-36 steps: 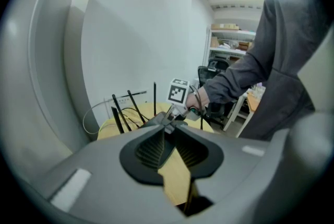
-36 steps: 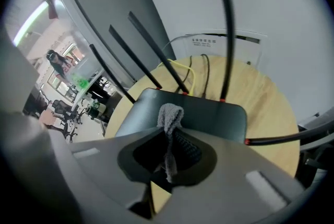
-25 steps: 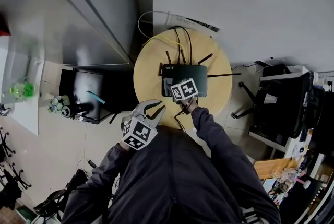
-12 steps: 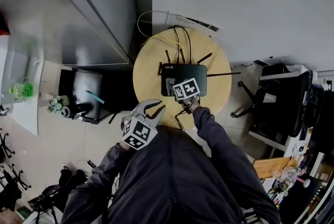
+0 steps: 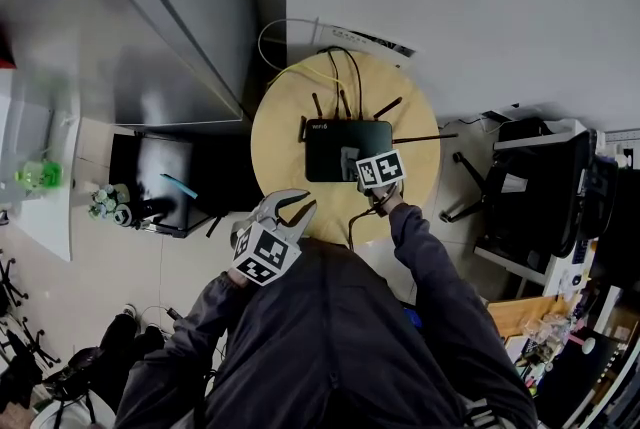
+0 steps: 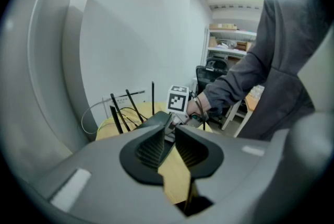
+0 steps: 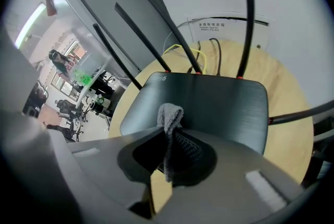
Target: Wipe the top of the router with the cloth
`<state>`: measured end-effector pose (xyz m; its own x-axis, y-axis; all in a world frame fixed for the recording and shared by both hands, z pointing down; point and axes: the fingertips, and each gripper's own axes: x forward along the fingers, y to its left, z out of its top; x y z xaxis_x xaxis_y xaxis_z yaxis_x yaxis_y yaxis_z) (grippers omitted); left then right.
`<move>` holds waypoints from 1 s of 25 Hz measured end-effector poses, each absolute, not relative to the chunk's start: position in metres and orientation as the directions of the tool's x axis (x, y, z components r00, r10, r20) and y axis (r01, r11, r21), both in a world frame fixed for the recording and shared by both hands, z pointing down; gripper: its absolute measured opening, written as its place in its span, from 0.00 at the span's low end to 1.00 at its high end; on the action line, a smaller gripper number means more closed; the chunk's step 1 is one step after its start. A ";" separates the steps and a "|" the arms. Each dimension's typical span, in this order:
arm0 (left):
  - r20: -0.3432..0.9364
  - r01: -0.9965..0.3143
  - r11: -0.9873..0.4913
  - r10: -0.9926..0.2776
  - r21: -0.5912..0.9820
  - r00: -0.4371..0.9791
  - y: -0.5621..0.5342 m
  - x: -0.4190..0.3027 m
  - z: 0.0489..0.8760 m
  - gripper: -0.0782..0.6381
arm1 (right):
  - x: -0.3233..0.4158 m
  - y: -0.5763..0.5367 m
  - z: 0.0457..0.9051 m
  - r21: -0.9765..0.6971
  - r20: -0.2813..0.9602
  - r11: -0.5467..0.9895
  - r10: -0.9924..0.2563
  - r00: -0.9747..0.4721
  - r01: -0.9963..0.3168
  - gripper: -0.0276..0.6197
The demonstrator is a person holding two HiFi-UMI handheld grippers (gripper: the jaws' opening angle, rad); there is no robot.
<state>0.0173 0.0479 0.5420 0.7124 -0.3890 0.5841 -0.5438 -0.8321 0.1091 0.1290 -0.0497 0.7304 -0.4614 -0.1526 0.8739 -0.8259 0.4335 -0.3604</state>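
A flat black router with several thin antennas lies on a round wooden table. My right gripper hovers over the router's front right corner, shut on a small grey cloth. In the right gripper view the cloth's bunched tip sticks out past the jaws, low over the router's dark top; whether it touches I cannot tell. My left gripper is held off the table's near left edge, close to the person's body. Its jaws stand slightly apart with nothing between them.
Yellow and black cables loop behind the router toward the wall. A grey cabinet stands left of the table, with a black box on the floor below it. An office chair is at the right.
My right gripper has slid with the cloth from the middle of the router's front edge to its right front corner. The left gripper has stayed put.
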 end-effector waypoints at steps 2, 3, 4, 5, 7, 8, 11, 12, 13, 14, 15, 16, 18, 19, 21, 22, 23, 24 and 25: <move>0.585 -0.543 -0.833 -0.388 0.109 0.713 0.048 0.017 0.543 0.20 | 0.144 -0.050 0.731 -0.355 0.877 0.415 -0.162 -0.453 -0.837 0.08; 0.585 -0.542 -0.833 -0.387 0.109 0.712 0.049 0.017 0.543 0.20 | 0.153 -0.049 0.731 -0.353 0.879 0.406 -0.167 -0.448 -0.843 0.08; 0.586 -0.542 -0.833 -0.387 0.109 0.712 0.049 0.016 0.543 0.20 | 0.161 -0.049 0.731 -0.349 0.881 0.396 -0.171 -0.442 -0.849 0.08; 0.586 -0.542 -0.834 -0.386 0.109 0.713 0.049 0.016 0.544 0.20 | 0.169 -0.048 0.732 -0.345 0.883 0.388 -0.175 -0.436 -0.855 0.08; 0.586 -0.539 -0.835 -0.384 0.110 0.714 0.050 0.016 0.544 0.20 | 0.186 -0.047 0.732 -0.335 0.888 0.370 -0.183 -0.421 -0.867 0.08; 0.586 -0.538 -0.836 -0.383 0.110 0.714 0.051 0.016 0.544 0.20 | 0.195 -0.047 0.732 -0.330 0.891 0.361 -0.187 -0.414 -0.873 0.08; 0.587 -0.536 -0.837 -0.380 0.111 0.715 0.051 0.016 0.544 0.20 | 0.222 -0.046 0.732 -0.313 0.899 0.329 -0.199 -0.390 -0.891 0.08; 0.588 -0.535 -0.838 -0.378 0.111 0.715 0.051 0.016 0.544 0.20 | 0.230 -0.045 0.732 -0.307 0.902 0.318 -0.203 -0.380 -0.897 0.08; 0.588 -0.533 -0.838 -0.377 0.112 0.716 0.052 0.016 0.544 0.20 | 0.238 -0.044 0.732 -0.299 0.906 0.308 -0.207 -0.370 -0.903 0.08; 0.588 -0.532 -0.839 -0.375 0.112 0.716 0.052 0.016 0.544 0.20 | 0.245 -0.044 0.732 -0.291 0.909 0.300 -0.210 -0.361 -0.908 0.08; 0.589 -0.531 -0.840 -0.374 0.113 0.716 0.052 0.016 0.544 0.20 | 0.250 -0.043 0.732 -0.284 0.912 0.294 -0.212 -0.352 -0.913 0.08; 0.589 -0.531 -0.840 -0.374 0.113 0.717 0.052 0.016 0.545 0.20 | 0.255 -0.043 0.733 -0.276 0.915 0.291 -0.213 -0.343 -0.916 0.08; 0.589 -0.529 -0.841 -0.372 0.113 0.718 0.051 0.016 0.545 0.20 | 0.259 -0.043 0.734 -0.264 0.919 0.283 -0.217 -0.329 -0.922 0.08; 0.588 -0.528 -0.842 -0.371 0.113 0.718 0.051 0.015 0.545 0.20 | 0.260 -0.043 0.733 -0.257 0.921 0.277 -0.222 -0.321 -0.926 0.08; 0.589 -0.526 -0.843 -0.370 0.113 0.719 0.051 0.015 0.545 0.20 | 0.257 -0.043 0.731 -0.230 0.924 0.284 -0.238 -0.301 -0.931 0.08; 0.589 -0.525 -0.843 -0.369 0.113 0.719 0.051 0.015 0.545 0.20 | 0.254 -0.042 0.729 -0.217 0.924 0.297 -0.245 -0.294 -0.930 0.08; 0.589 -0.525 -0.843 -0.369 0.113 0.719 0.051 0.015 0.545 0.20 | 0.249 -0.042 0.726 -0.212 0.922 0.310 -0.251 -0.295 -0.927 0.08; 0.589 -0.525 -0.843 -0.369 0.113 0.719 0.051 0.015 0.545 0.20 | 0.241 -0.041 0.723 -0.220 0.916 0.321 -0.257 -0.309 -0.921 0.08; 0.590 -0.525 -0.844 -0.369 0.112 0.719 0.050 0.014 0.545 0.20 | 0.231 -0.041 0.719 -0.238 0.907 0.330 -0.262 -0.331 -0.913 0.08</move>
<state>0.0144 0.0499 0.5451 0.7185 -0.3688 0.5896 -0.5252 -0.8436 0.1123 0.2310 -0.0408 0.7194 -0.3311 -0.2617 0.9066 -0.9135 0.3297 -0.2384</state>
